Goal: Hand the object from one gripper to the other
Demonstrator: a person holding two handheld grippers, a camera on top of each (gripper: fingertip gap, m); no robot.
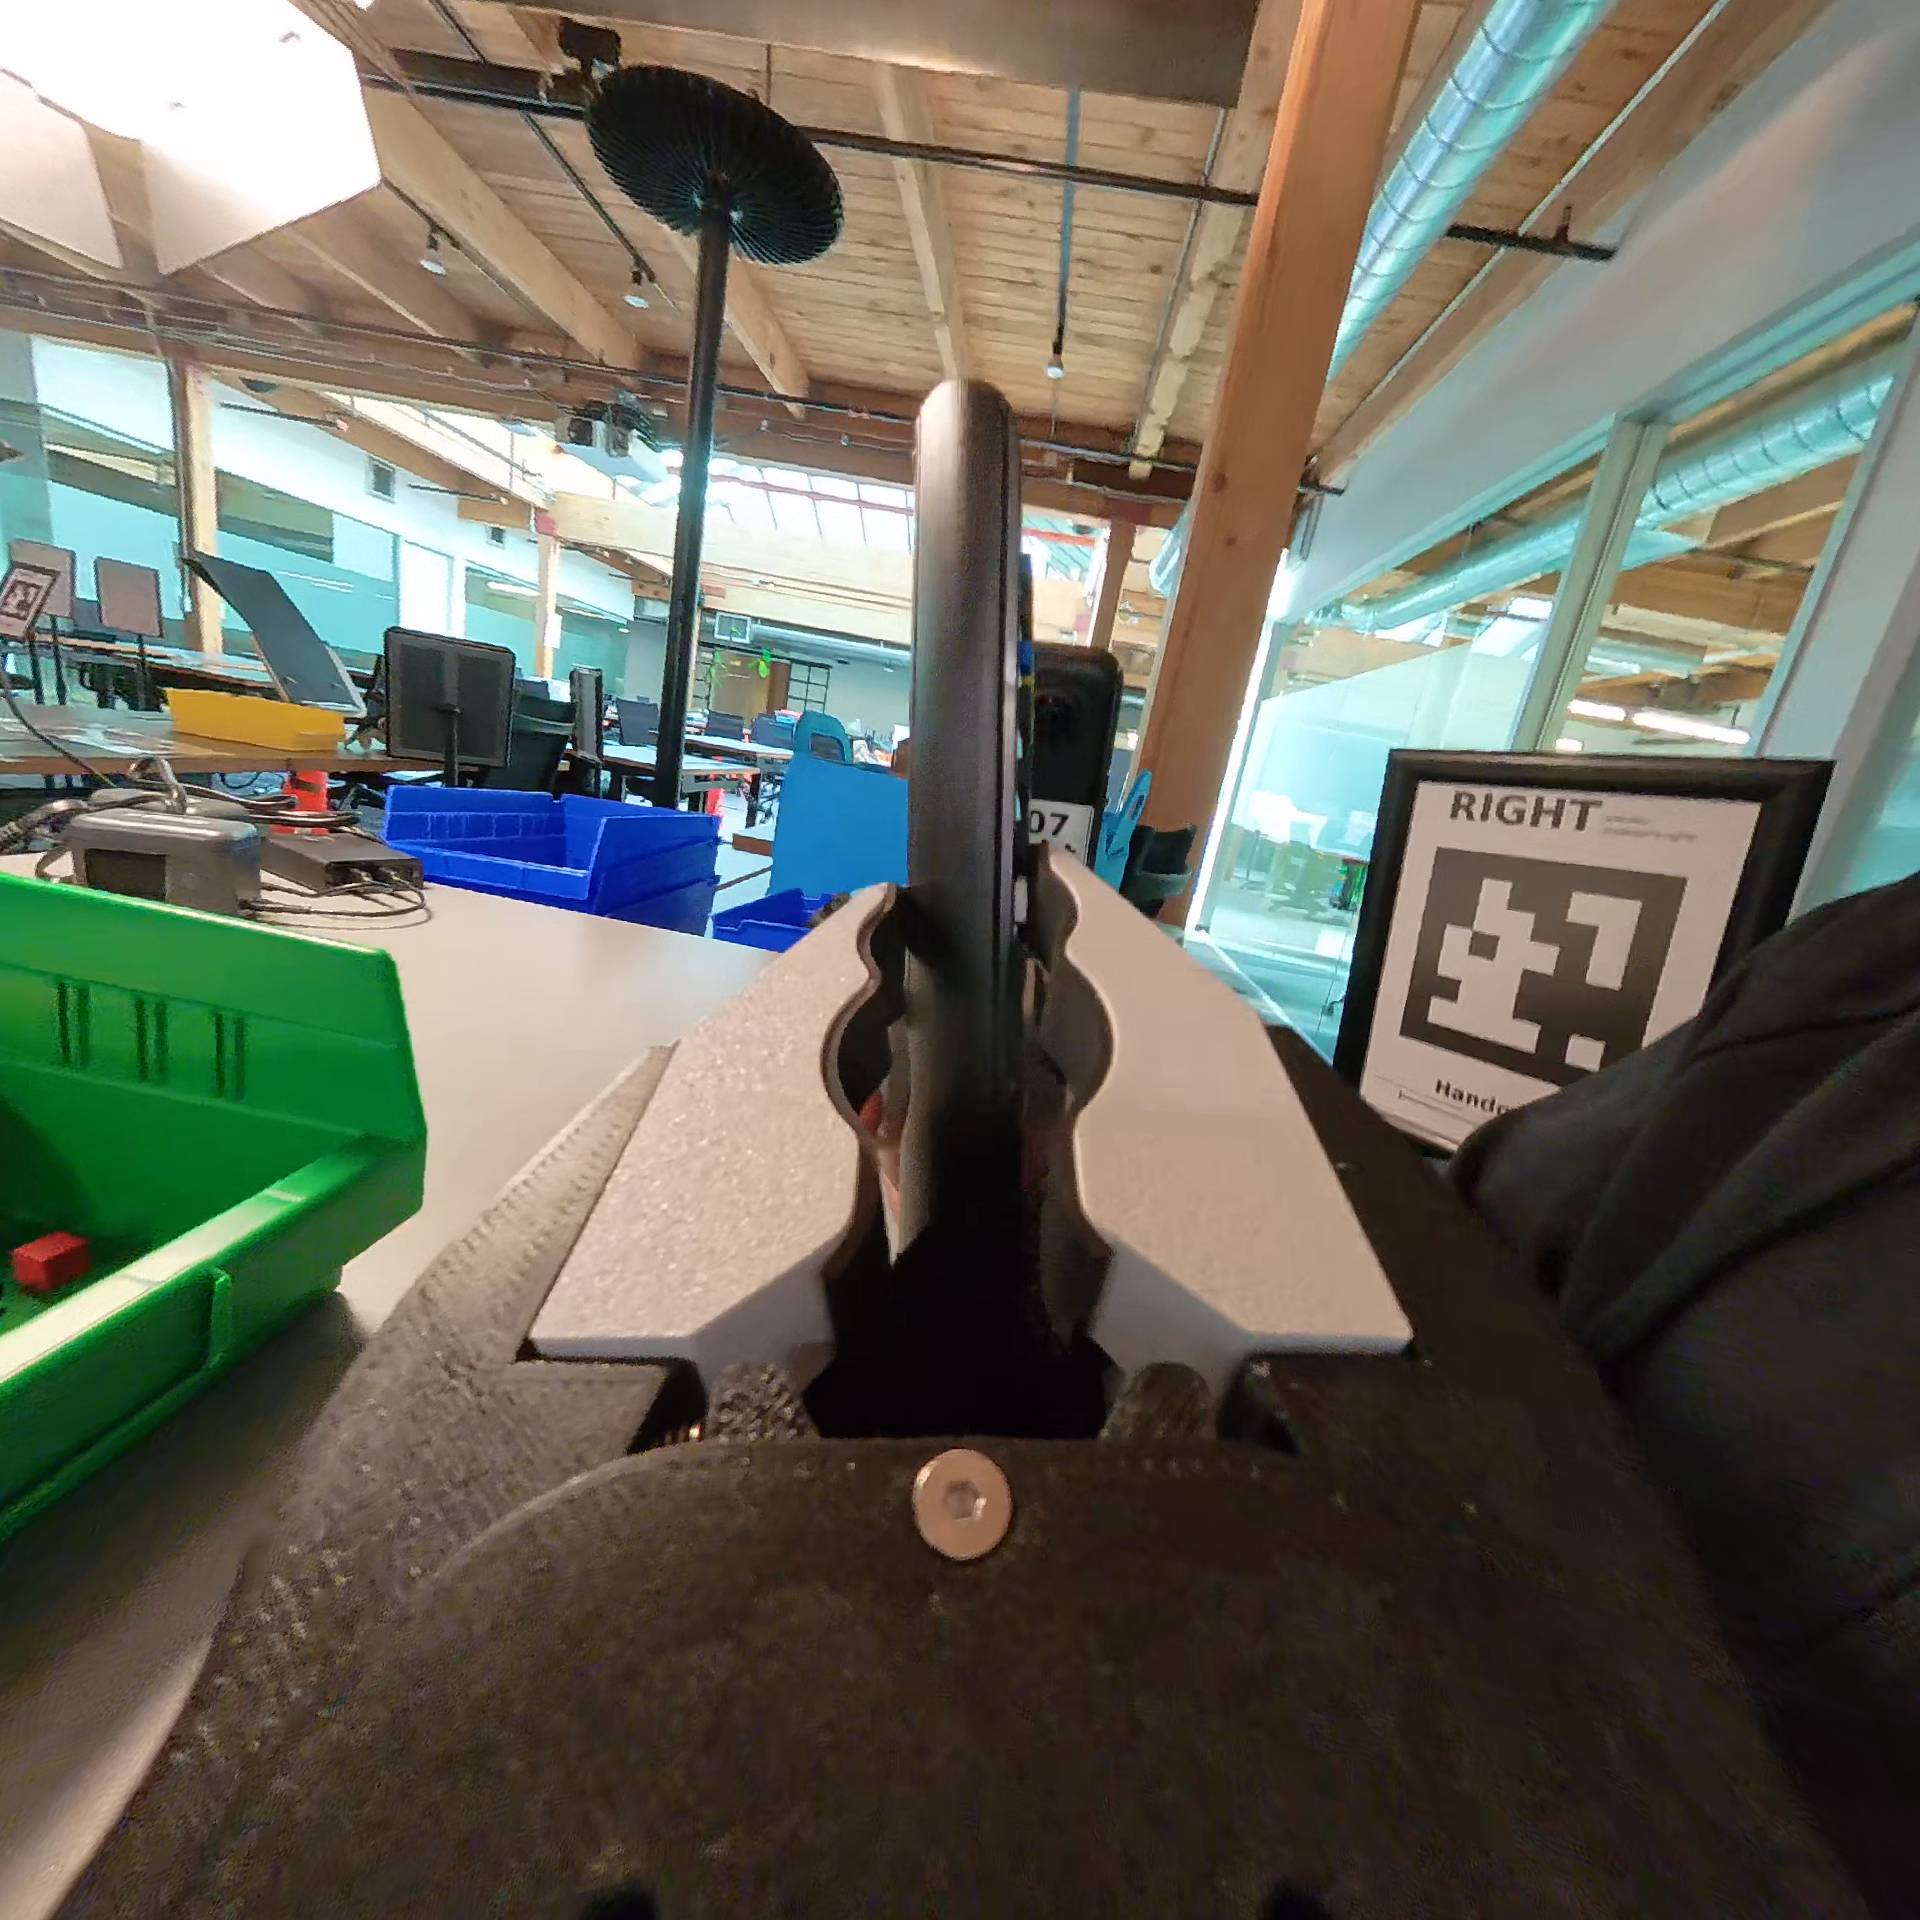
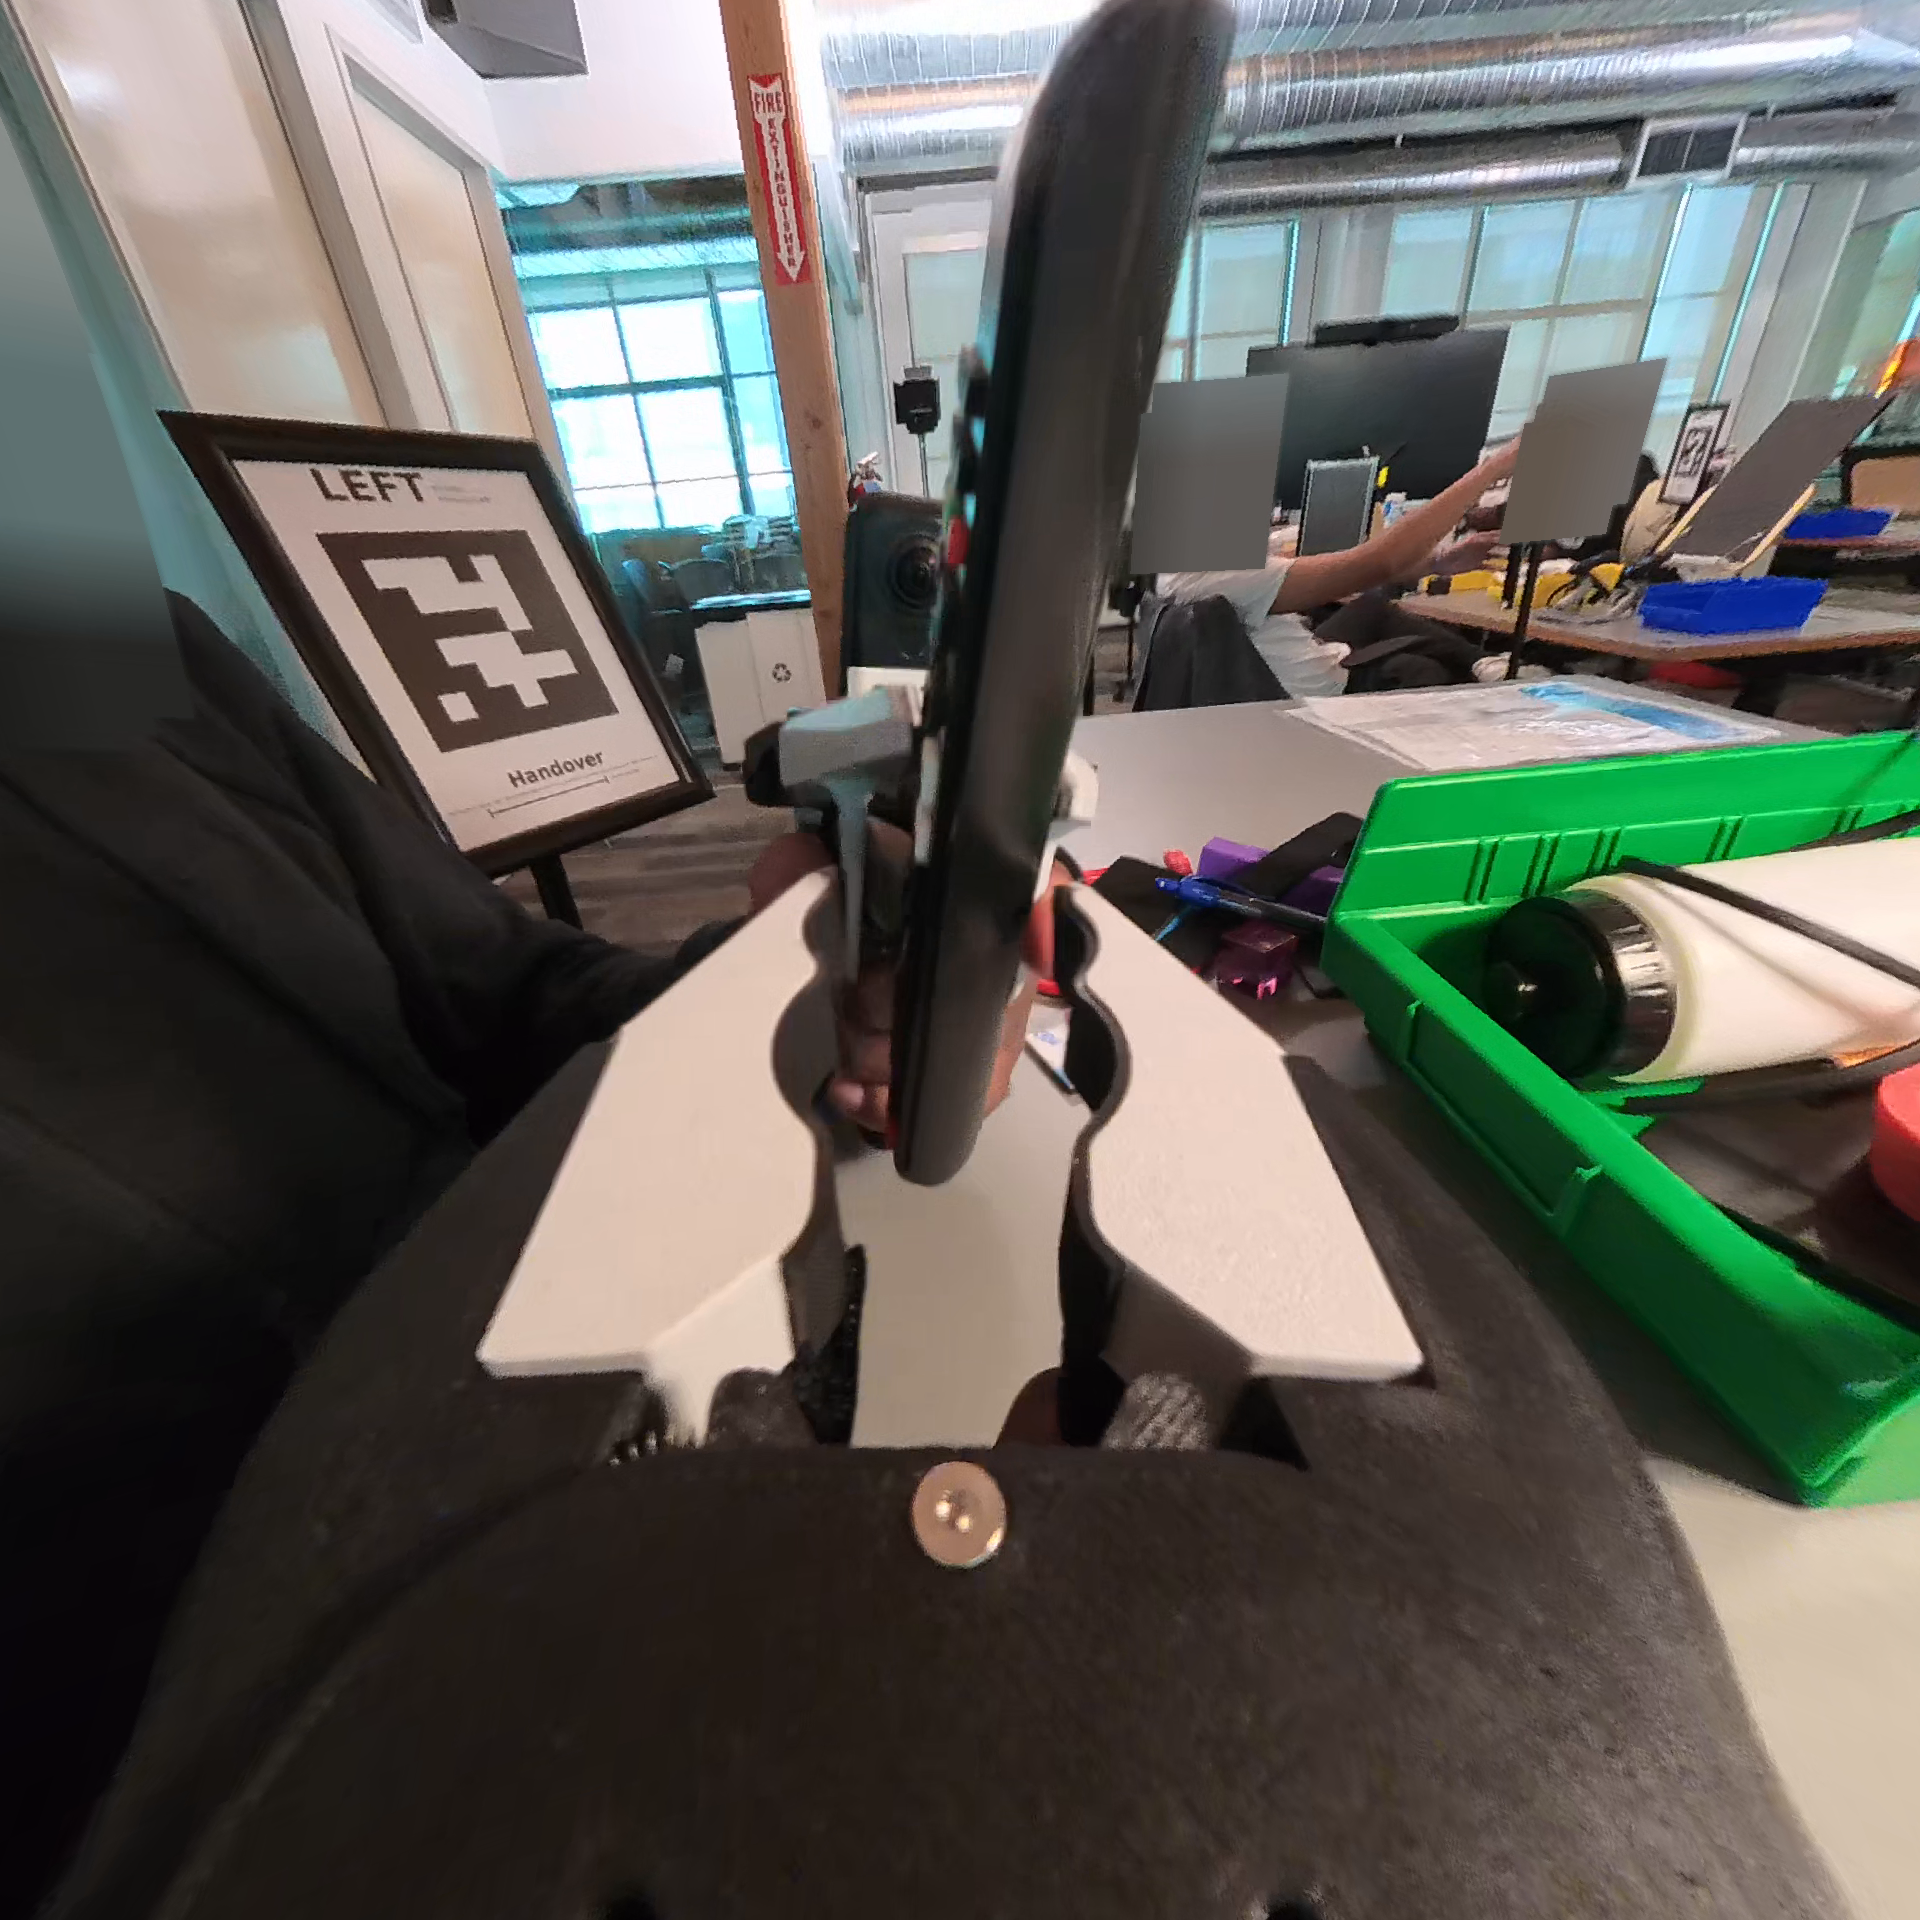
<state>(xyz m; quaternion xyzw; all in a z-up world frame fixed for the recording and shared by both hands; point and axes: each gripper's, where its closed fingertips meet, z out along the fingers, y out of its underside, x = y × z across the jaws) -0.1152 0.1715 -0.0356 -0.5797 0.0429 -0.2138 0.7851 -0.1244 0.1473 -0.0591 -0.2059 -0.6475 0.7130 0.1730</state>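
A black remote control (image 1: 961, 623) stands upright on its edge between the two grippers. My left gripper (image 1: 964, 891) is shut on its lower part. In the right wrist view the remote (image 2: 1049, 520) rises steeply and its near end hangs between the grey fingers of my right gripper (image 2: 945, 894). Those fingers are open, with a gap on each side of the remote. The left gripper (image 2: 961, 774) shows just beyond them, clamped on the remote. Both grippers are above the grey table (image 1: 540, 997).
A green bin (image 1: 208, 1091) sits on the table; in the right wrist view the green bin (image 2: 1621, 800) holds a white roll (image 2: 1766, 966). Pens and purple blocks (image 2: 1236, 862) lie beside it. Framed marker signs (image 1: 1558, 935) (image 2: 468, 623) stand behind. A dark sleeve (image 2: 260, 935) is close by. The tips of both grippers are at nearly the same place.
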